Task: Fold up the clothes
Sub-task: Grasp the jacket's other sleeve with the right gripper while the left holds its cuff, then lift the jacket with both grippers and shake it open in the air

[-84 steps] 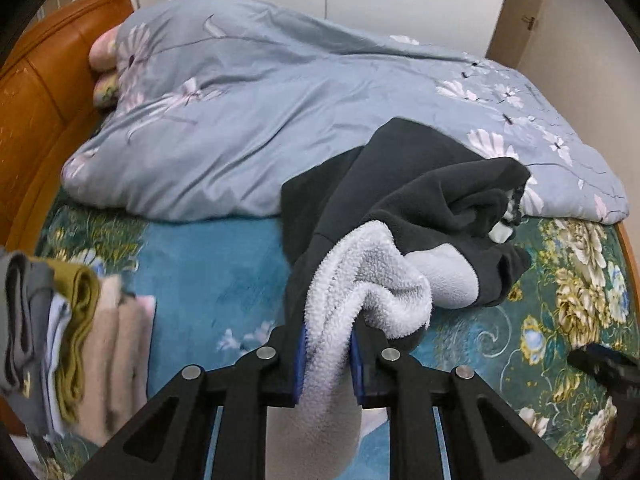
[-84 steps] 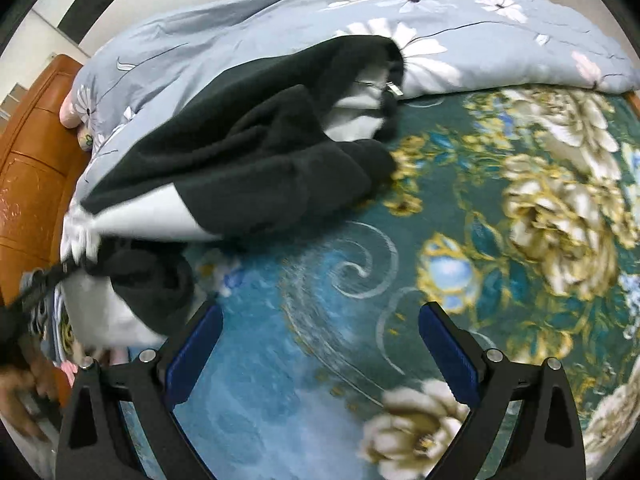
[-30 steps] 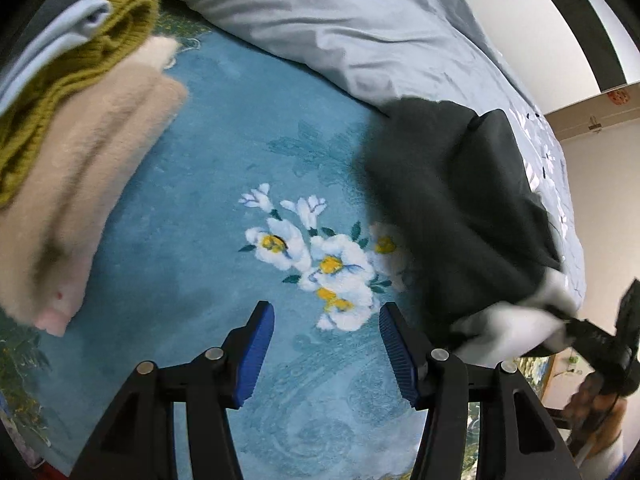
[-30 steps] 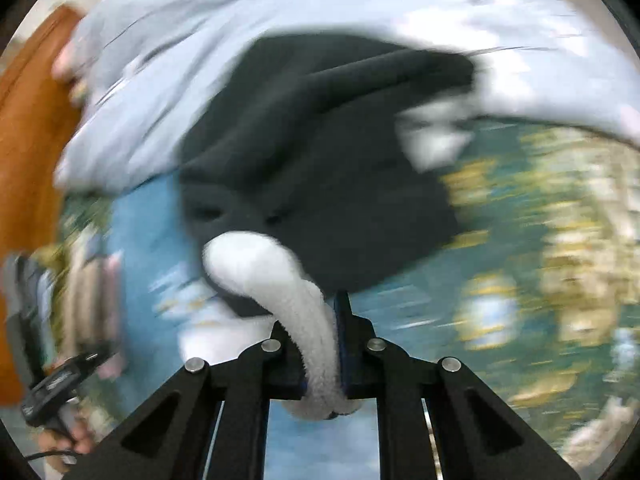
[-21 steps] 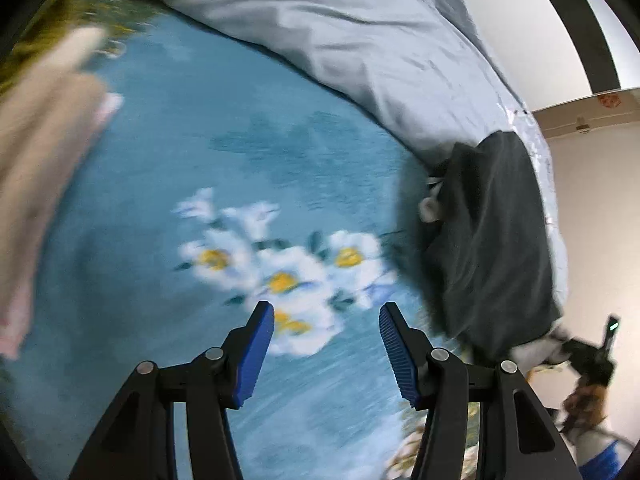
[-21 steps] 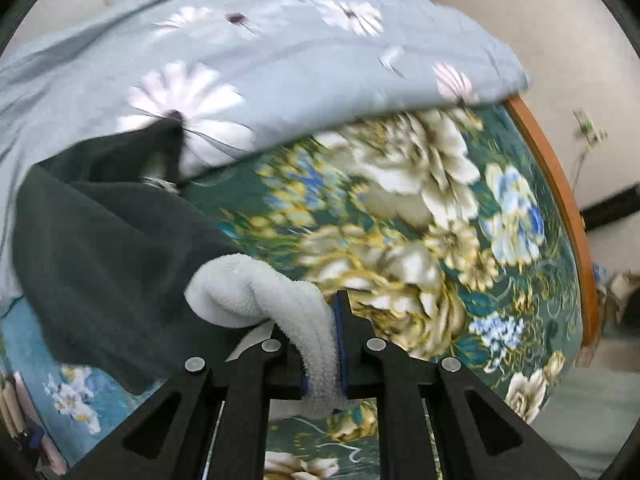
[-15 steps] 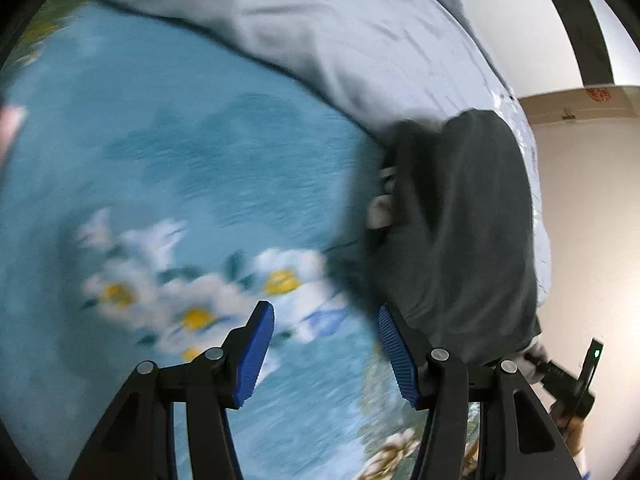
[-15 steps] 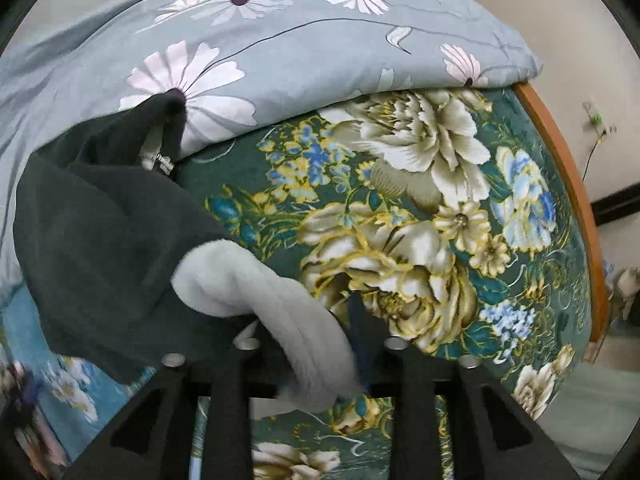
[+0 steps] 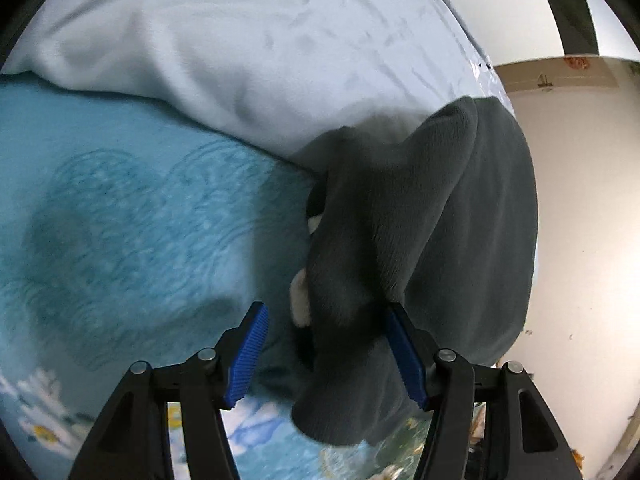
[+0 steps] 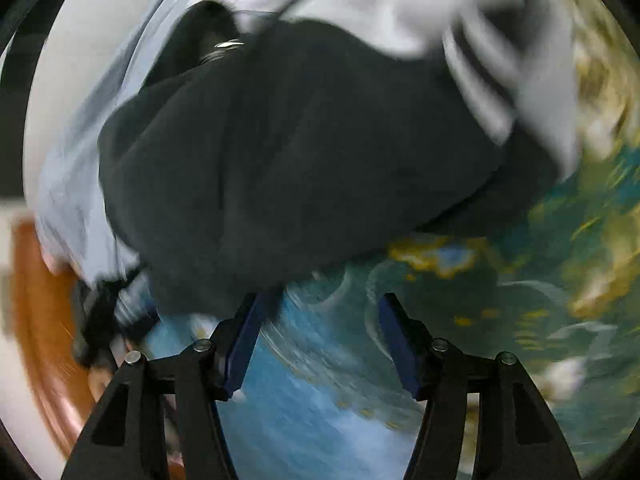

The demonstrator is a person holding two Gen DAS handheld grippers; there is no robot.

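The dark garment (image 9: 432, 216) is thick matt fleece with a pale plush lining (image 9: 300, 300), lying on a soft printed cloth bedspread (image 9: 120, 208) beside a smooth light quilt (image 9: 240, 40), while the left claw (image 9: 326, 354) is matt black plastic with ribbed blue pads (image 9: 248, 354) and shiny metal screws.

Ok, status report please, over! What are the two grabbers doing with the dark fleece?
Left gripper open, straddling dark fleece. Right gripper open, holding nothing. Fleece bunched against pale quilt.
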